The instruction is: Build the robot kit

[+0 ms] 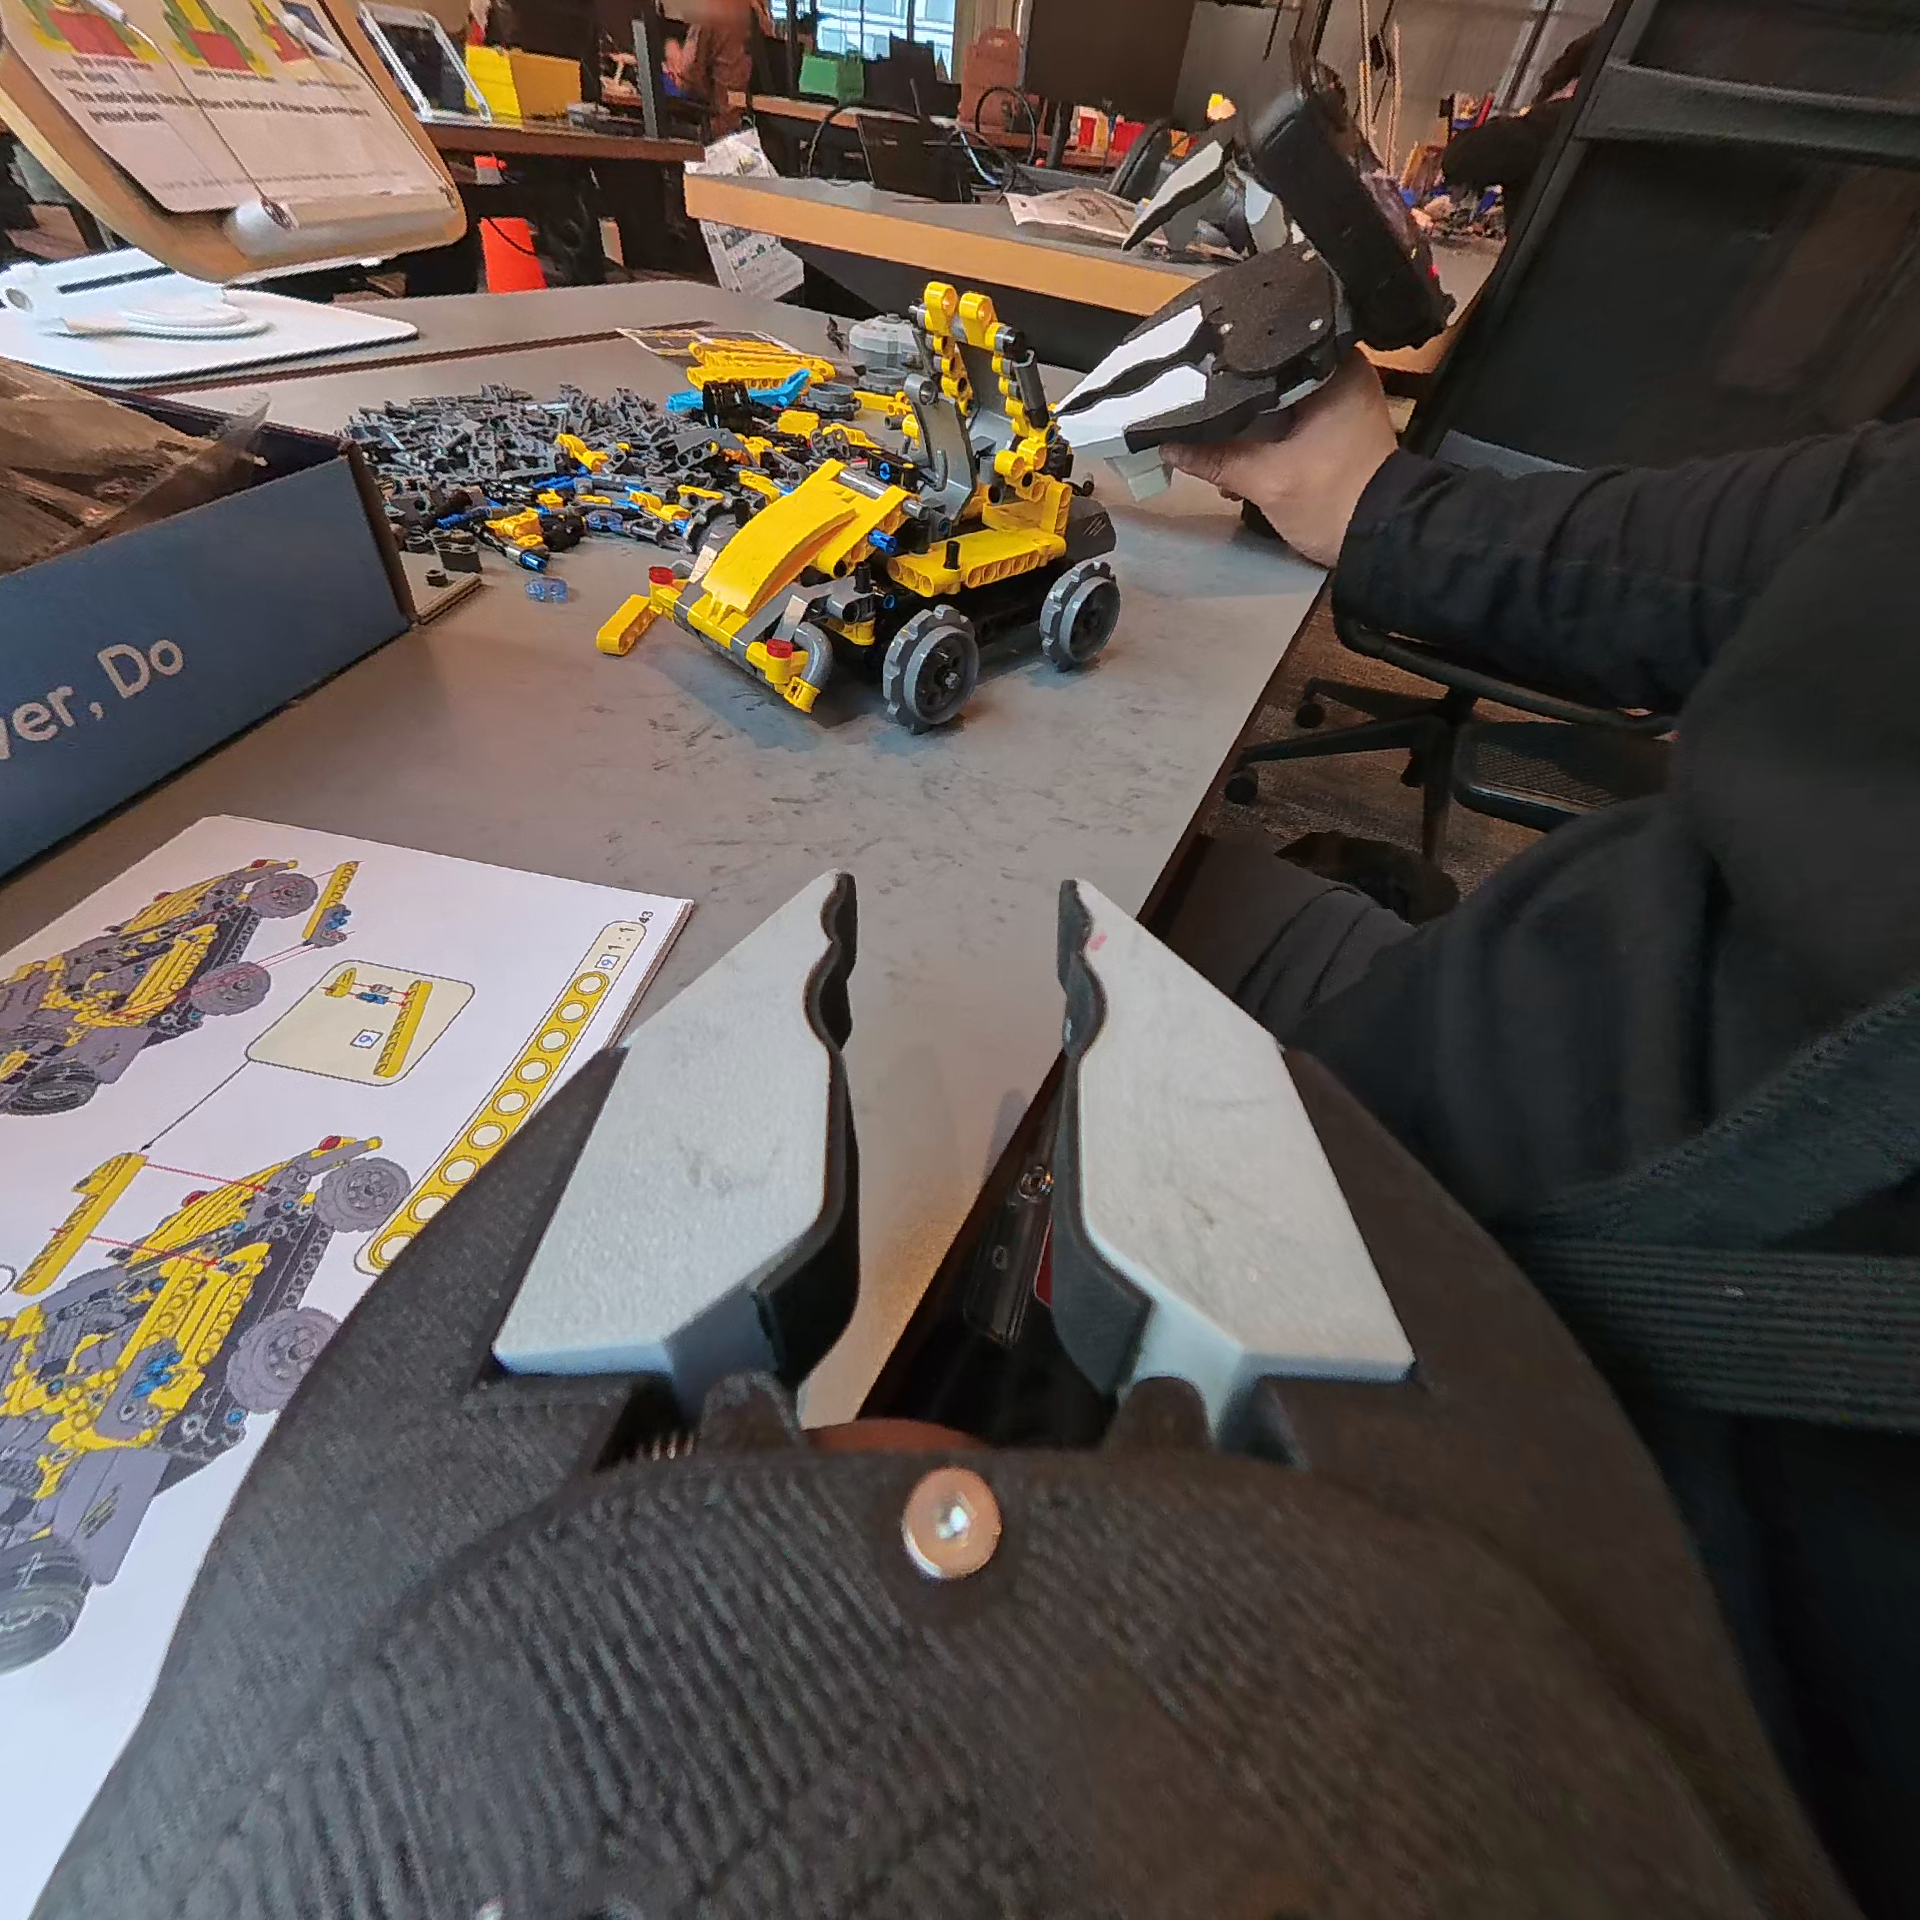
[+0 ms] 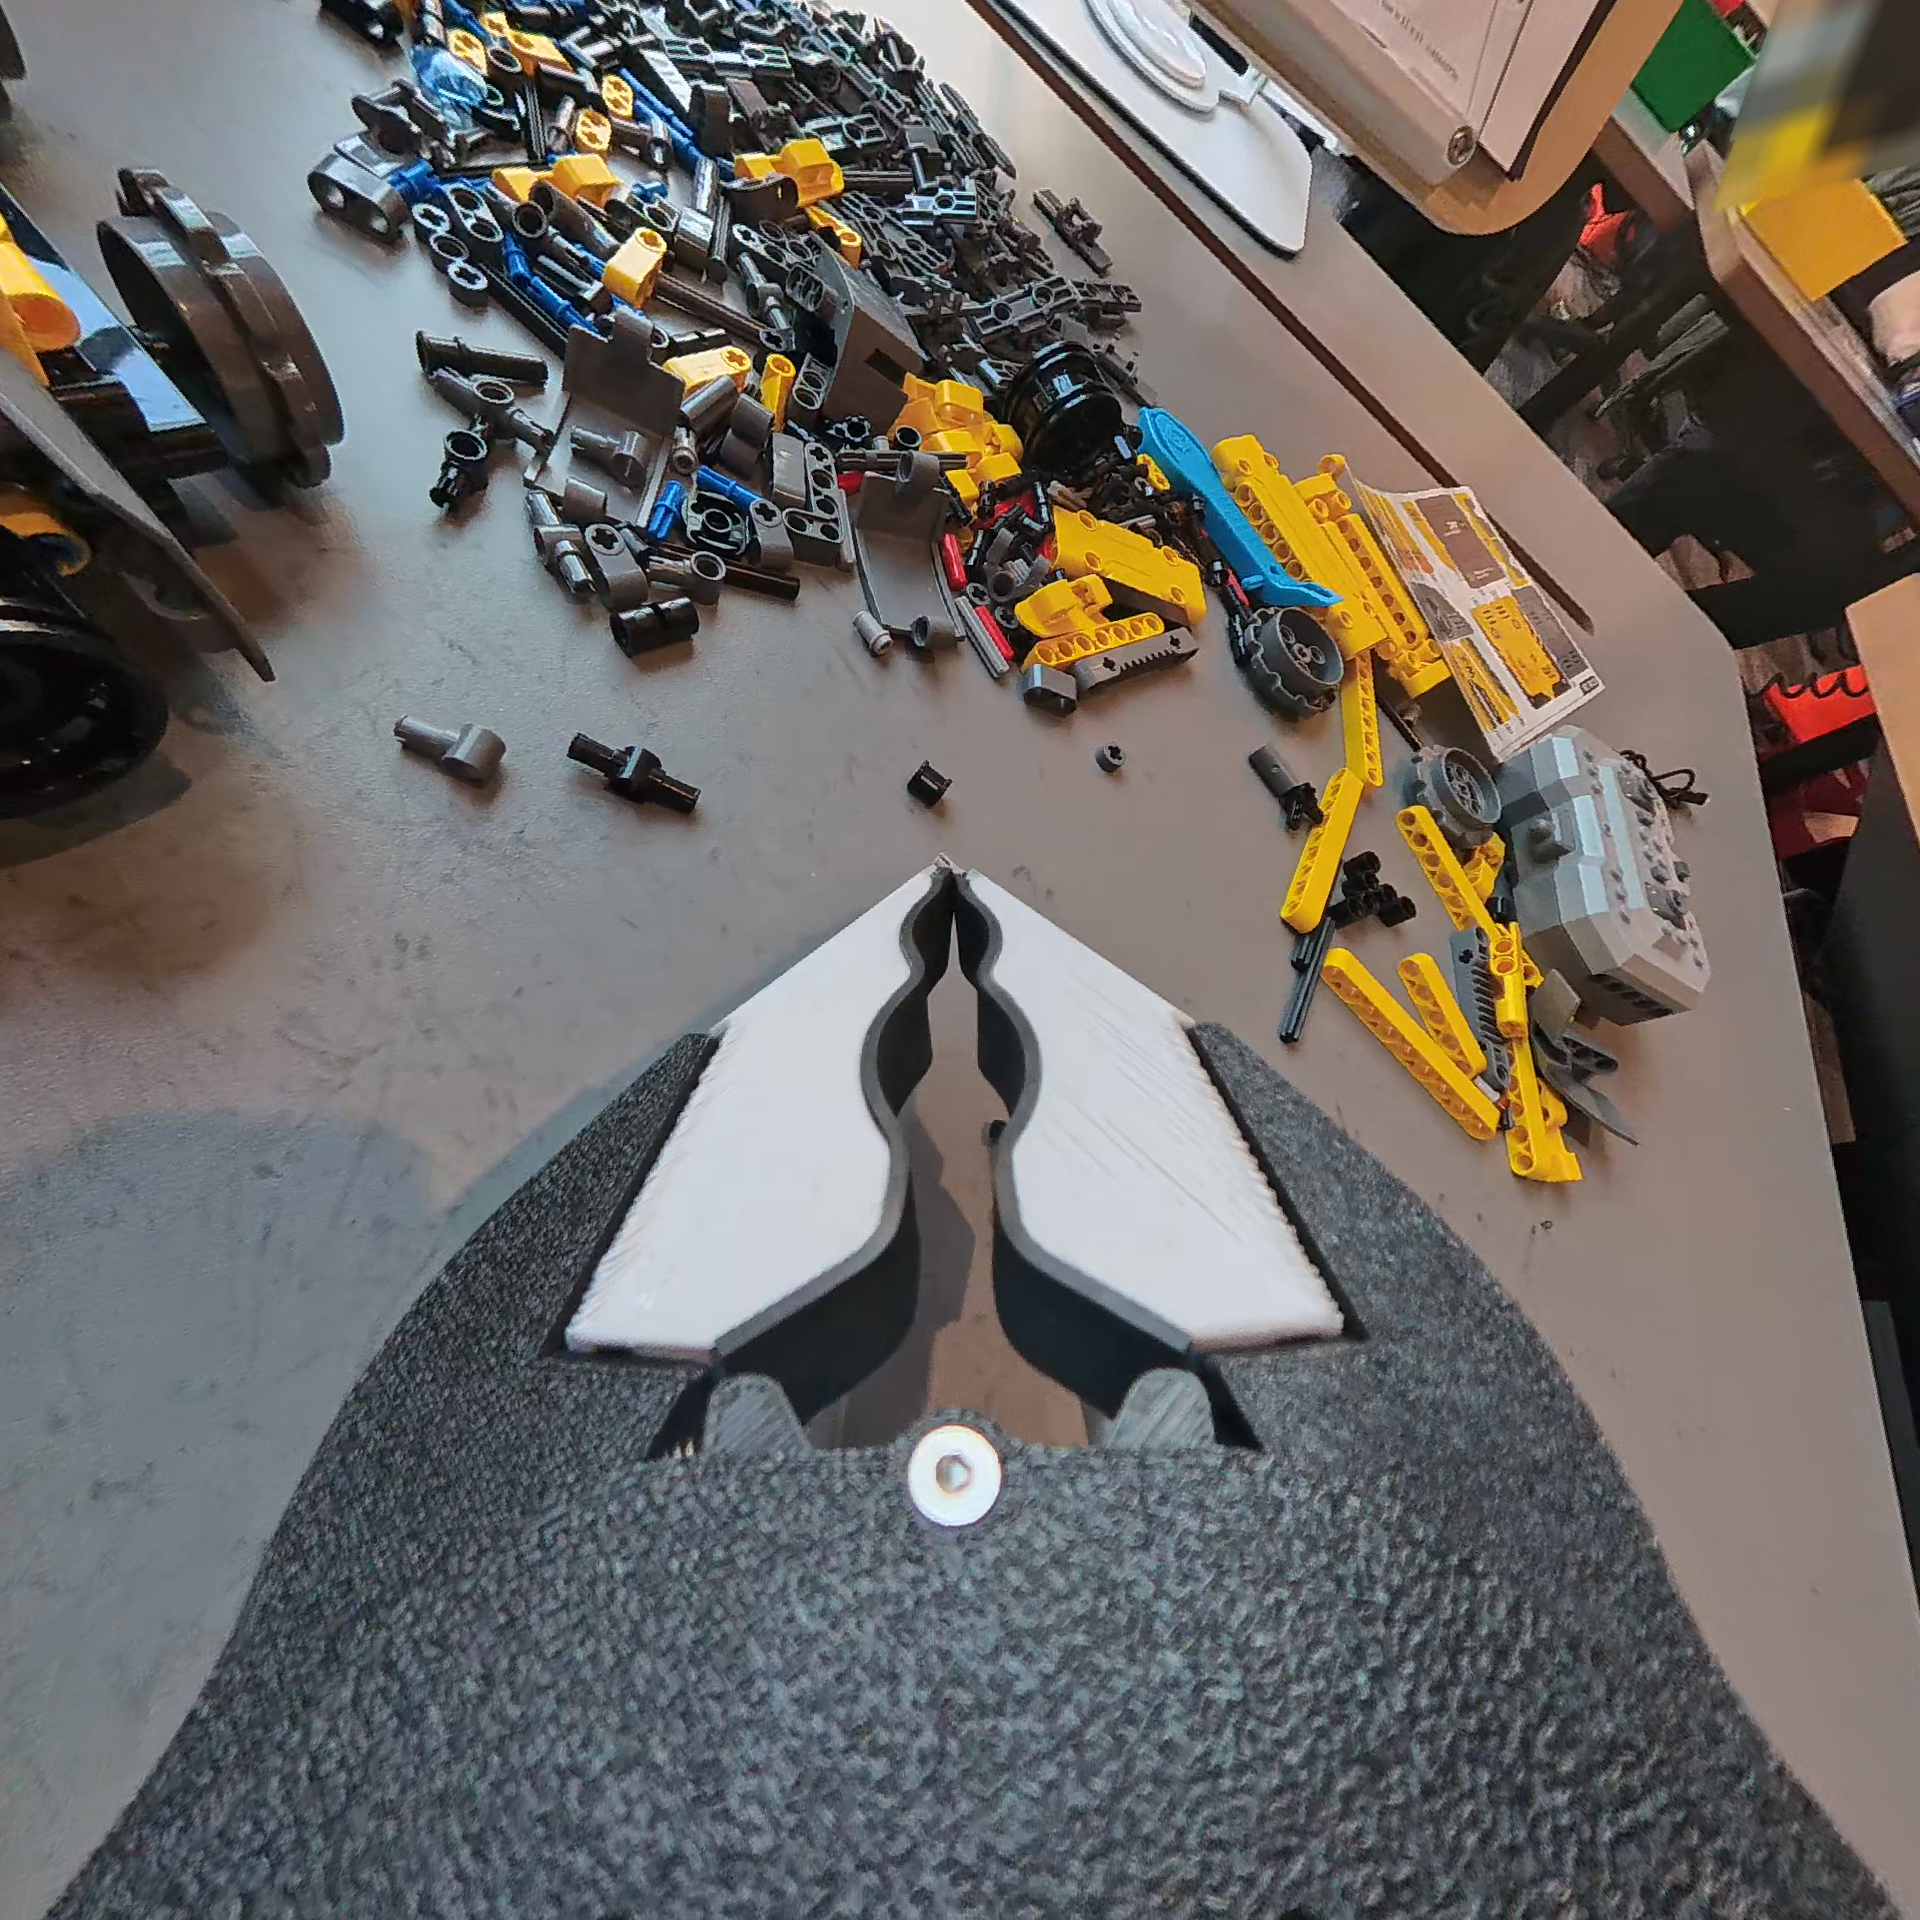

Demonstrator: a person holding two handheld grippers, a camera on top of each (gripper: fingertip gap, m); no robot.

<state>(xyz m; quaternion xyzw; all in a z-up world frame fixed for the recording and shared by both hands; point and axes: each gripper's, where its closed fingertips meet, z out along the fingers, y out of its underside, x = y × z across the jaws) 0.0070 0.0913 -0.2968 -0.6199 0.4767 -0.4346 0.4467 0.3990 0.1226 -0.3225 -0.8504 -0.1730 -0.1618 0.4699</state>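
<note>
My left gripper (image 1: 956,914) is open and empty, low over the grey table (image 1: 665,790) near its front edge, beside an open instruction booklet (image 1: 260,1091). A part-built yellow and grey brick vehicle (image 1: 894,561) stands further back. My right gripper (image 2: 951,878) is shut with its tips together and nothing visible between them, above bare table (image 2: 520,987). It also shows in the left wrist view (image 1: 1101,426), held by a hand beside the vehicle's rear. A heap of loose black, grey, yellow and blue parts (image 2: 748,343) lies ahead of it. The vehicle's wheel (image 2: 223,322) is at the left.
A blue cardboard box (image 1: 197,623) sits at the left. A tablet on a white stand (image 1: 218,177) is at the back. A grey motor block (image 2: 1600,883) and yellow beams (image 2: 1434,1029) lie near the table's right edge. An office chair (image 1: 1558,675) stands to the right. About 40 cm separates my left fingertips from my right. About 25 cm separates my right fingertips from the grey motor block (image 2: 1600,883).
</note>
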